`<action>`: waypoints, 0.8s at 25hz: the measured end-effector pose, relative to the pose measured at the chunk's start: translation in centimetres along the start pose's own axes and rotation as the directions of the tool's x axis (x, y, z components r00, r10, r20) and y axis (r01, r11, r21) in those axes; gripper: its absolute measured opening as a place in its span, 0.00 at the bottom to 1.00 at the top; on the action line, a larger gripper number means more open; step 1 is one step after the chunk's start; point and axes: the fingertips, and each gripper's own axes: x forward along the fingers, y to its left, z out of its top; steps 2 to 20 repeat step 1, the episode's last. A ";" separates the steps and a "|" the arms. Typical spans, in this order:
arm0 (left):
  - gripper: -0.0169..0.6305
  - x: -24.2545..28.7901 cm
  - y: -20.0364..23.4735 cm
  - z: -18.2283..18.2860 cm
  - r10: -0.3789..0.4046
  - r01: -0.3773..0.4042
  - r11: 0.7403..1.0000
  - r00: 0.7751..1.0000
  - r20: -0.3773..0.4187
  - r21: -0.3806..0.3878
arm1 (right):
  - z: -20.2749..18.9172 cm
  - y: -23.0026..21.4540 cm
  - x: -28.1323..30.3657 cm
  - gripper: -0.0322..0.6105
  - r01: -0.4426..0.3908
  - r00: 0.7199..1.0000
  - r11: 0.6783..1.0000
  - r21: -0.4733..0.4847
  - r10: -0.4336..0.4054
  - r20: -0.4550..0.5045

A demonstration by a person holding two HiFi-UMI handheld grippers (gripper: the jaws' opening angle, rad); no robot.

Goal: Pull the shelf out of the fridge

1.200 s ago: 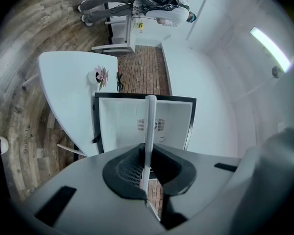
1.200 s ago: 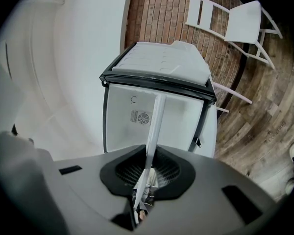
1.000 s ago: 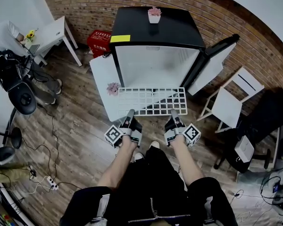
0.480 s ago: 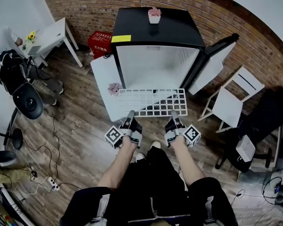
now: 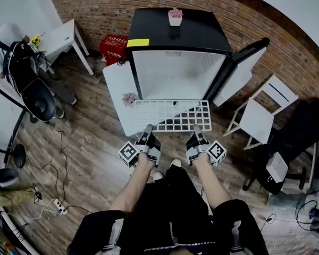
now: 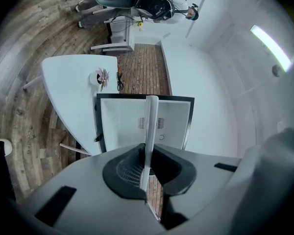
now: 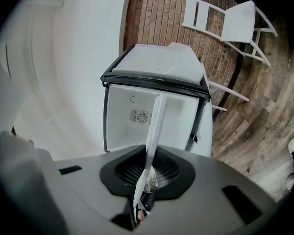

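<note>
The black fridge point(image 5: 175, 31) stands open, its white inside point(image 5: 175, 76) bare and its door point(image 5: 239, 73) swung out to the right. A white wire shelf point(image 5: 173, 116) is held level in front of the opening, its far edge near the fridge mouth. My left gripper point(image 5: 147, 127) is shut on the shelf's near edge at the left, my right gripper point(image 5: 196, 127) on the same edge at the right. In the left gripper view the shelf point(image 6: 150, 126) shows edge-on between the pads of the left gripper point(image 6: 147, 155). The right gripper point(image 7: 146, 169) likewise clamps the shelf point(image 7: 156, 126).
A white table point(image 5: 114, 86) with a pink flower pot point(image 5: 128, 99) stands left of the fridge, under the shelf's left part. Another flower pot point(image 5: 175, 16) sits on the fridge top. A white chair point(image 5: 260, 113) stands at the right, a red crate point(image 5: 112, 45) and a person with an office chair point(image 5: 34, 97) at the left.
The shelf and both grippers stay about where they were. At the far left the person and the black office chair have shifted.
</note>
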 end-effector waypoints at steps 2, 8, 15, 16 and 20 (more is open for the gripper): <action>0.08 0.0 0.0 0.0 0.000 0.000 1.000 1.000 0.000 0.002 | 0.0 0.1 0.0 0.11 -0.003 1.000 1.000 0.001 0.003 0.000; 0.08 0.0 0.0 0.0 0.000 0.000 1.000 1.000 0.000 0.002 | 0.0 0.1 0.0 0.11 -0.003 1.000 1.000 0.001 0.003 0.000; 0.08 0.0 0.0 0.0 0.000 0.000 1.000 1.000 0.000 0.002 | 0.0 0.1 0.0 0.11 -0.003 1.000 1.000 0.001 0.003 0.000; 0.08 0.0 0.0 0.0 0.000 0.000 1.000 1.000 0.000 0.002 | 0.0 0.1 0.0 0.11 -0.003 1.000 1.000 0.001 0.003 0.000; 0.08 0.0 0.0 0.0 0.000 0.000 1.000 1.000 0.000 0.002 | 0.0 0.1 0.0 0.11 -0.003 1.000 1.000 0.001 0.003 0.000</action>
